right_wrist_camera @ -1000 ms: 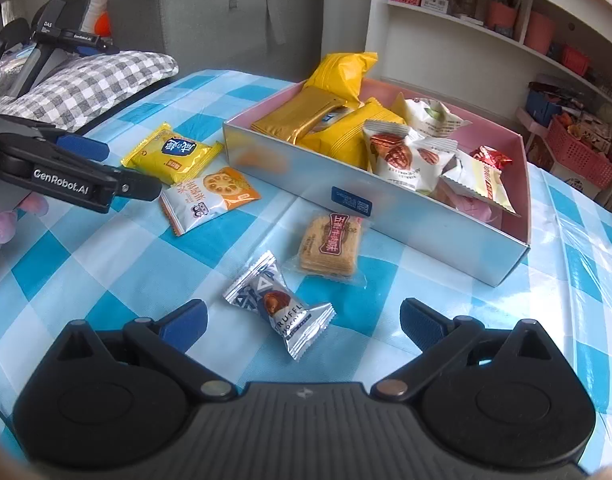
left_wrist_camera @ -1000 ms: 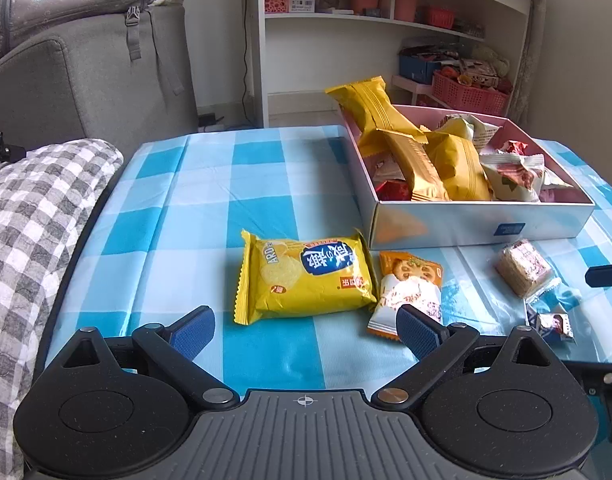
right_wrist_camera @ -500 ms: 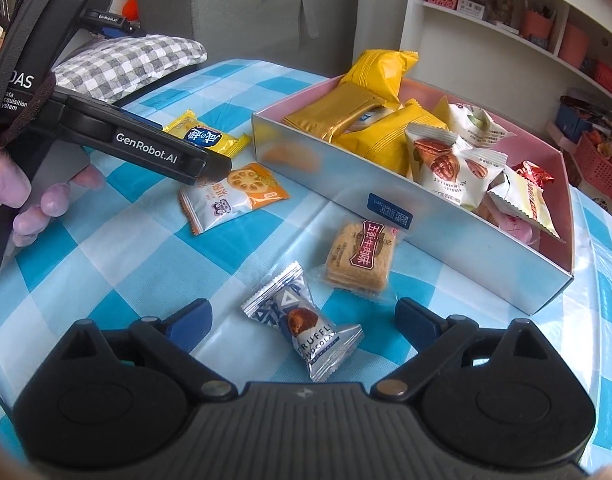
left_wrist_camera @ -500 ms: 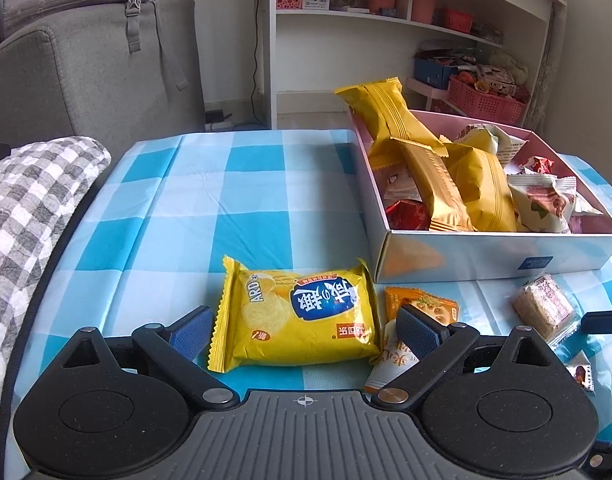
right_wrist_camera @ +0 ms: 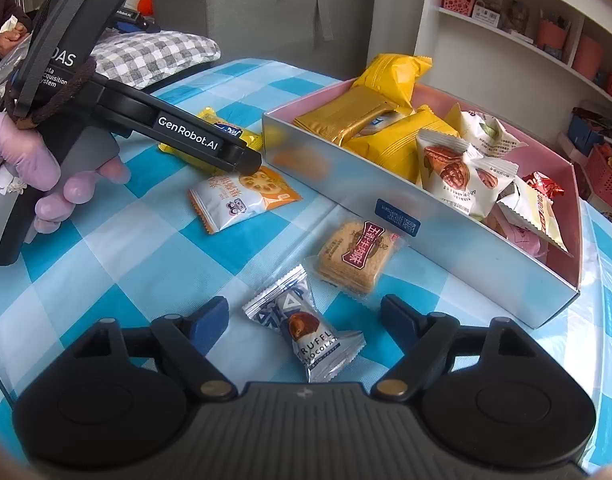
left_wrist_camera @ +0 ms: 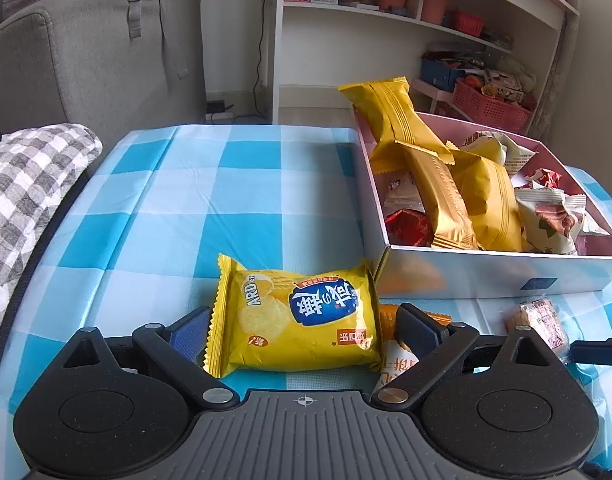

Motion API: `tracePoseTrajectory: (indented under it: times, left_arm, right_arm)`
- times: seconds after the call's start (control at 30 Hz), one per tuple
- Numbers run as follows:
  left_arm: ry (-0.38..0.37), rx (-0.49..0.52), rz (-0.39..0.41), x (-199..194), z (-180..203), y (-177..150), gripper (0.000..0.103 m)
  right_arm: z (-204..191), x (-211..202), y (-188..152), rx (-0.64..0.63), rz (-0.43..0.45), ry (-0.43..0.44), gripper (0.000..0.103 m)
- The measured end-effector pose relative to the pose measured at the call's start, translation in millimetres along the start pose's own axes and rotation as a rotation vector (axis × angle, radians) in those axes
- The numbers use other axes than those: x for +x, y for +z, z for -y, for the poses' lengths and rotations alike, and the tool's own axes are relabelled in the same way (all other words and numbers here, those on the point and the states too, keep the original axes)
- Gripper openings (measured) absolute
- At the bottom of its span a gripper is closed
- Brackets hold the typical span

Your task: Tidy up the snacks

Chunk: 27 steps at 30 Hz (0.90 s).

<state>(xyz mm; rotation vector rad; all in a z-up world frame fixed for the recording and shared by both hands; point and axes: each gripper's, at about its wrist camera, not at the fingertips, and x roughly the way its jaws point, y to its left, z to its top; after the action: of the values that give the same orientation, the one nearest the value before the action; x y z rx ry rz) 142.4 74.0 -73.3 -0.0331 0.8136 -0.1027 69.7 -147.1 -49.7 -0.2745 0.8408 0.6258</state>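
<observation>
A yellow chip bag (left_wrist_camera: 293,320) lies flat on the blue checked tablecloth (left_wrist_camera: 209,200), between the fingers of my left gripper (left_wrist_camera: 303,332). That gripper is open, its pads beside the bag's ends and not squeezing it. In the right wrist view a silver truffle chocolate (right_wrist_camera: 306,328) lies between the fingers of my right gripper (right_wrist_camera: 306,320), whose jaws are closing with gaps on both sides. A silver box (left_wrist_camera: 486,276) with a pink inside holds several snack packs; it appears too as the box (right_wrist_camera: 386,184).
An orange-and-white snack pack (right_wrist_camera: 241,196) and a clear-wrapped cracker pack (right_wrist_camera: 358,256) lie loose in front of the box. A gloved hand (right_wrist_camera: 45,184) holds the left gripper at the left. A checked cushion (left_wrist_camera: 29,184), grey sofa and white shelves stand beyond the table.
My left gripper has moved forward, so the chip bag now lies between its fingers. My right gripper's fingers have drawn closer together around the truffle chocolate.
</observation>
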Motion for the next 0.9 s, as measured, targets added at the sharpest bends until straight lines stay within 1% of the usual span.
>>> tracePoseTrajectory:
  times: [0.07, 0.17, 0.2, 0.27, 0.33, 0.47, 0.57, 0.7, 0.9]
  left_arm:
    - [-0.001, -0.007, -0.003, -0.7, -0.8, 0.0, 0.096]
    - [0.01, -0.014, -0.005, -2.2, -2.1, 0.3, 0.089]
    - [0.01, -0.011, -0.009, -2.2, -2.6, 0.5, 0.087]
    - [0.005, -0.002, -0.009, -2.9, -1.8, 0.1, 0.084]
    - [-0.003, 0.01, -0.01, -4.1, 0.8, 0.2, 0.077]
    - [-0.001, 0.01, -0.017, -5.0, 1.5, 0.8, 0.074]
    - [-0.003, 0.001, -0.024, -5.9, 0.8, 1.4, 0.073]
    - [-0.001, -0.001, -0.035, -7.1, 1.4, 1.8, 0.073]
    - [-0.006, -0.012, -0.046, -9.8, -0.6, 1.9, 0.072]
  right_arm:
    - [-0.1, -0.7, 0.7, -0.002, -0.003, 0.007, 0.069]
    - [-0.9, -1.4, 1.5, -0.005, -0.006, 0.016, 0.059]
    - [-1.5, -1.6, 1.7, -0.008, -0.007, 0.018, 0.057]
    - [-2.8, -1.9, 2.4, -0.015, -0.009, 0.025, 0.049]
    - [-4.4, -2.4, 3.4, -0.022, -0.009, 0.03, 0.045]
    - [-8.2, -3.9, 5.5, -0.042, -0.003, 0.035, 0.034]
    - [-8.9, -4.4, 6.1, -0.041, -0.004, 0.05, 0.029]
    - [-10.3, -6.3, 7.8, -0.047, 0.002, 0.058, 0.027]
    - [-7.6, -9.5, 11.6, -0.022, 0.02, 0.066, 0.023]
